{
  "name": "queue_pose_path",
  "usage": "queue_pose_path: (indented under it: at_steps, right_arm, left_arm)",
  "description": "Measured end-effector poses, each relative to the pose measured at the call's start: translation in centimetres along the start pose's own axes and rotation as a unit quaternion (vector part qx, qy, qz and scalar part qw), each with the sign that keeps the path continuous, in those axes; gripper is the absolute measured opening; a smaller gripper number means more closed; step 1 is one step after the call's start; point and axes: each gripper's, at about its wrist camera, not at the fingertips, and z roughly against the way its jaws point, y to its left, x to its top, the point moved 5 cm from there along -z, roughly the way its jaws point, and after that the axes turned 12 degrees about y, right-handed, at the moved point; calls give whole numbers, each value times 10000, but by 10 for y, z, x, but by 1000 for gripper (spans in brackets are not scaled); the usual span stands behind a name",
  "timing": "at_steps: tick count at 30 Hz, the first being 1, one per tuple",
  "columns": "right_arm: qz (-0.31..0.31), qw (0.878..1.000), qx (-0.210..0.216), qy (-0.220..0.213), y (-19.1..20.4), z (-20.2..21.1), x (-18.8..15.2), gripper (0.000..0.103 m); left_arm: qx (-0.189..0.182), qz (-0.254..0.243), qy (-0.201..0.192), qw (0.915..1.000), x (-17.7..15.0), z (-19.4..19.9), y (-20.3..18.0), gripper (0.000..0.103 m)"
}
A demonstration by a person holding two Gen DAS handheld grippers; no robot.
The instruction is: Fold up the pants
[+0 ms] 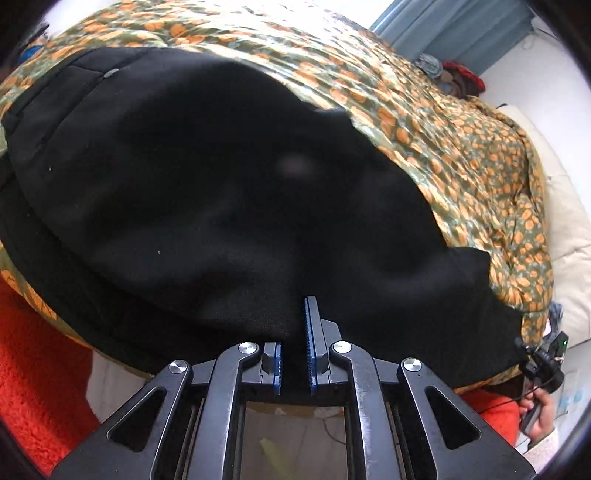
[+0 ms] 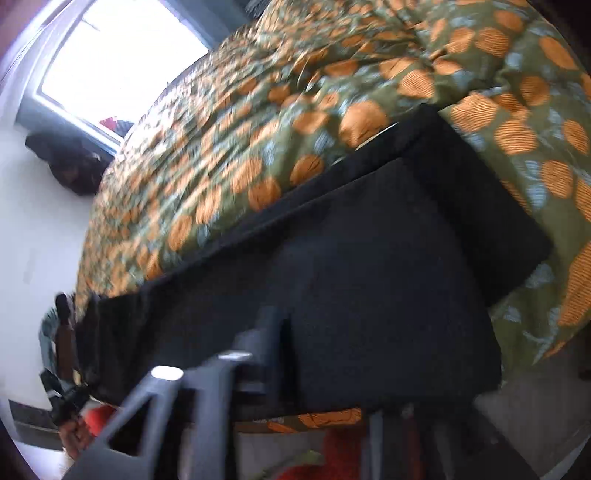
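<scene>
Left wrist view: black pants (image 1: pixel 207 192) lie spread over a bedspread (image 1: pixel 461 155) printed with orange fruit on green. The cloth reaches from the waistband end at upper left, where a small grey button shows, down to the near edge of the bed. The left gripper (image 1: pixel 295 354) is clamped on the near edge of the pants: a fold of black cloth runs down between its blue pads (image 1: pixel 311 343), which stand close together. A red fleecy cloth (image 1: pixel 33 369) lies at lower left, below the bed edge. At the far right the other gripper's black body shows at the pants' far corner, with a hand (image 1: pixel 537 410) under it. A cream blanket (image 1: pixel 569 236) lies along the right side, and a blue curtain (image 1: pixel 454 26) hangs at the top.

Right wrist view: the picture is smeared by motion. The pants (image 2: pixel 369 266) fill the middle as a long dark band on the same bedspread (image 2: pixel 258 147), one end squared off at right. The right gripper (image 2: pixel 332 369) sits low over the near edge; only its left finger (image 2: pixel 273 339) is clear, the other lost in dark cloth and blur. I cannot tell whether its jaws grip anything. A bright window (image 2: pixel 122 48) shows at upper left.
</scene>
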Motion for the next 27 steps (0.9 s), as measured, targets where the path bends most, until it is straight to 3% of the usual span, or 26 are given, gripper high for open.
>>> queue_pose_path:
  at_steps: [1,4,6,7,8,11,13,15,20,27]
  right_arm:
    - [-57,10000,45,-62,-3,4,-1,60]
    - [-583,9969,426,-319,-20,13,-6,60]
    - [-1083,9900,752,-506,-38,17,-4,53]
    - [-1233,9878,794,-523,-45,17,-1,22]
    - [-1212,9896,607,-483,-48,16,2,4]
    - [-319,9970,-342,-621,-26,29,22,4]
    - [521,9898,-670,-1147,2,53,35,4]
    - [855,9810,-1045,-1395,6,63,42,4]
    - [260,9899,-1266,-589,-38,28,48,4]
    - [42,9858,-1434,-873,-48,34,39,6]
  left_arm:
    - [10,-31,0,10000,0,0,0,9]
    - [48,-54,3,10000,-5,2,-1,9]
    - [68,-79,-4,9999,-5,3,-2,9]
    - [91,-99,-21,9999,-5,2,-4,9]
    - [84,-113,-21,9999,-6,2,-5,9]
    - [7,-178,-130,9998,-8,7,-14,9]
    - [0,-317,-230,9992,-14,13,-21,10]
    - [136,-513,-130,9985,-19,5,-28,10]
    - [282,-624,25,9976,-31,-5,-28,11]
    - [457,-761,49,9960,-34,-7,-32,11]
